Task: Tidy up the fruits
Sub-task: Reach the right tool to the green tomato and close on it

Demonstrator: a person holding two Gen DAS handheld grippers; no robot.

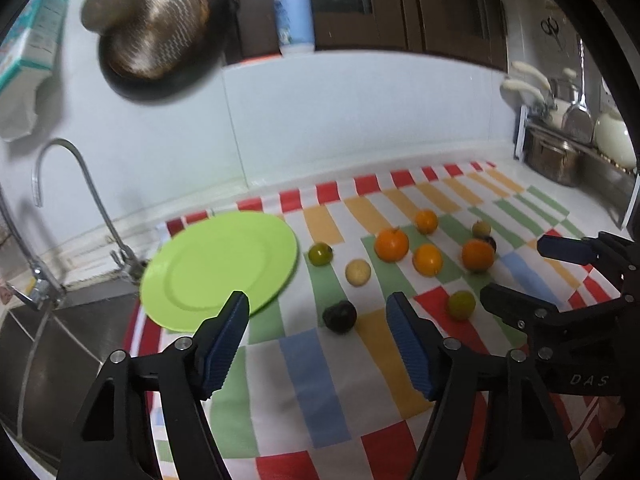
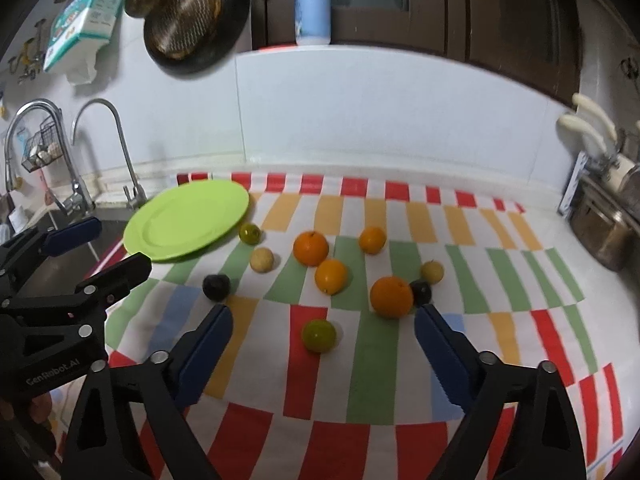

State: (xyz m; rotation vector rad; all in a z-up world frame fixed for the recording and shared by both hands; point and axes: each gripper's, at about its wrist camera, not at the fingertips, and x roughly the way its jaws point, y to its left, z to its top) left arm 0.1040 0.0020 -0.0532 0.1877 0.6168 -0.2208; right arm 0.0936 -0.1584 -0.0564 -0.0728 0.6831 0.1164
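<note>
Fruits (image 2: 311, 248) scattered, orange, green, dark.

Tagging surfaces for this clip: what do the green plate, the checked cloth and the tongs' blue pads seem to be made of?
Green plate: probably plastic or melamine, with a uniform lime colour and a soft sheen.
Checked cloth: likely wipeable vinyl or oilcloth; it lies flat and smooth with printed blocks, though it could be woven fabric.
Blue pads: apparently rubber or soft plastic, matte with ribbed edges, mounted on black arms that look like plastic.
</note>
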